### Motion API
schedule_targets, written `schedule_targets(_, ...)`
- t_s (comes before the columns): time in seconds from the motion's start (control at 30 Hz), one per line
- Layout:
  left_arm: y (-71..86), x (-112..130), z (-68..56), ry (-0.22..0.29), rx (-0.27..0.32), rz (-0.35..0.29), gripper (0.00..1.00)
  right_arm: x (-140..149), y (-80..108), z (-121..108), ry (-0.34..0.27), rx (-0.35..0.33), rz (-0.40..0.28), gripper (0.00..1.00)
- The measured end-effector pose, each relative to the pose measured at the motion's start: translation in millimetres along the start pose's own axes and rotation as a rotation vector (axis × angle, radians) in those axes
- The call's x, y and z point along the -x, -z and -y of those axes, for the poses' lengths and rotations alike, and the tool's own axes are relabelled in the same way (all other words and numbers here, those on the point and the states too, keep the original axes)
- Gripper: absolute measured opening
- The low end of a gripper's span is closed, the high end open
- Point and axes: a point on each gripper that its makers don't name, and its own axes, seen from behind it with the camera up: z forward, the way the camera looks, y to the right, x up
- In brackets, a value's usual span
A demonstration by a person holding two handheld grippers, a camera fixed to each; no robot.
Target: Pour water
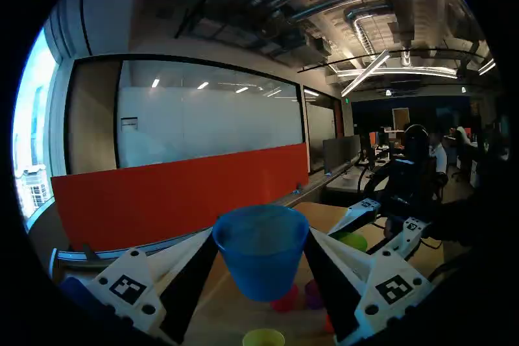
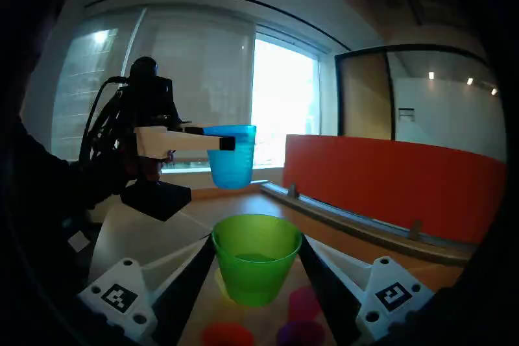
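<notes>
Blue translucent plastic cup (image 1: 261, 261) was held upright, clamped by left hand-held gripper (image 1: 261, 234); green translucent plastic cup (image 2: 256, 260) likewise by right hand-held gripper (image 2: 256, 242), both aloft, presumably for pouring.

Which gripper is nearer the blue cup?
Left. The left gripper grips the blue cup between its fingers; the right gripper, shut on the green cup, sits apart from it.

Between left claw (image 1: 261, 242) fingers: cup (image 1: 261, 254); between right claw (image 2: 256, 245) fingers: second cup (image 2: 256, 260); table (image 1: 224, 310) below.
</notes>
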Motion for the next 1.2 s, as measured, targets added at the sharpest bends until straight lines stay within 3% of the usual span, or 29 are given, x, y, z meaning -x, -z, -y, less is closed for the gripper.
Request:
schedule_targets(0.6,14.7,48,-11.6,0.010,0.035,0.073,0.87,7,30.7,-22,-0.020,0.083,0.037,0.92)
schedule_targets(0.9,16.8,62,-17.2,0.004,0.049,0.095,0.87,6,35.6,-24,-0.027,0.091,0.041,0.92)
schedule_targets(1.2,22.2,81,-33.1,0.004,0.083,0.122,0.87,15,43.8,-27,-0.021,0.105,0.063,0.92)
